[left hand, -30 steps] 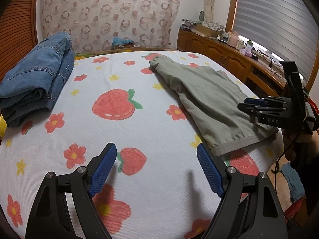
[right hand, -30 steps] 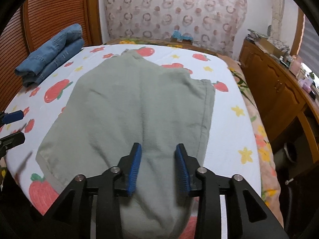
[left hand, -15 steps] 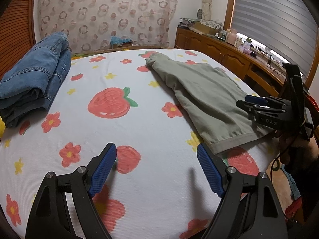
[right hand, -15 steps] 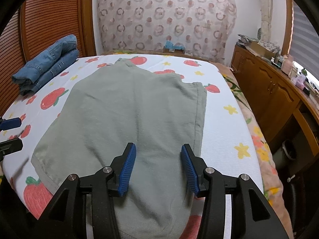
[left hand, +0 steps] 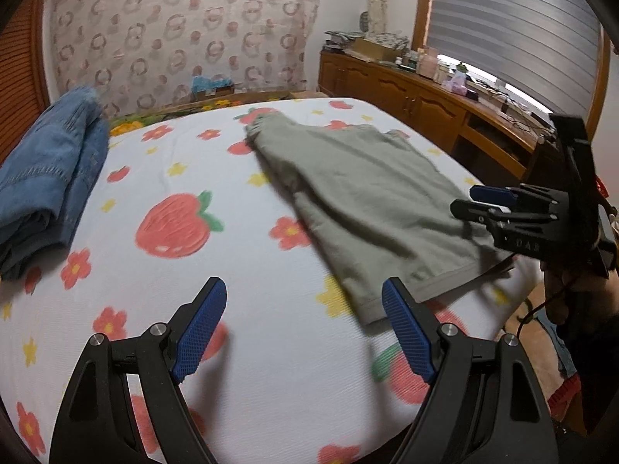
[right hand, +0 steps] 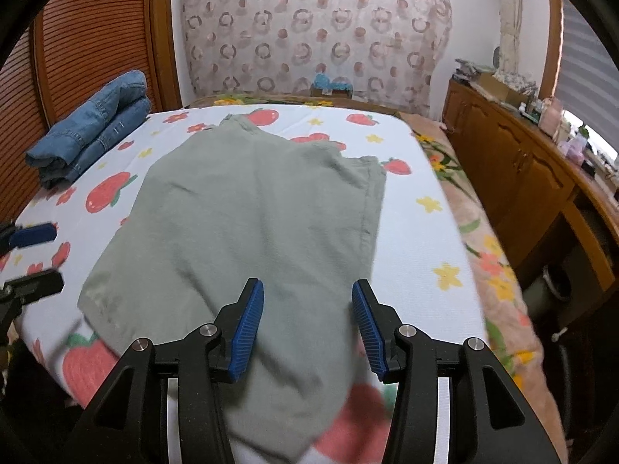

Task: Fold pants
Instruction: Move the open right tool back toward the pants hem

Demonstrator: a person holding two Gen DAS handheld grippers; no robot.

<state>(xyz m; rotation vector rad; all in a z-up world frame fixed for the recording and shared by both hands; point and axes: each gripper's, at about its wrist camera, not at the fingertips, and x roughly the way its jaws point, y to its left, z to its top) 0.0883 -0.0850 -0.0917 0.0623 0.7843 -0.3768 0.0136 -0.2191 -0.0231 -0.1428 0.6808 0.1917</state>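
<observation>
The bed (left hand: 271,367), under its strawberry-and-flower sheet, fills both views, with a wooden cabinet (right hand: 514,170) along its right side. The green pants (right hand: 247,208) lie flat on the right half of the bed, already doubled leg on leg, the waist end toward the far wall and the hem end hanging just over the near edge. A folded stack of jeans (left hand: 46,170) sits well apart at the far left. The right gripper (right hand: 307,319) hovers over the near end of the pants with its fingers apart and nothing between them; a second ago they stood much closer together over the same cloth, so it has opened out and let go. The left gripper (left hand: 303,328) is spread wide over bare sheet just left of the hem corner, as wide as it was a second ago, though it has drifted a little nearer that corner. I judge the lengthwise fold is finished and laid down, and both tools are now free for the crosswise fold: each should take a near corner of the hem and carry it toward the waist. The overhanging end could slide off the edge if tugged unevenly.
</observation>
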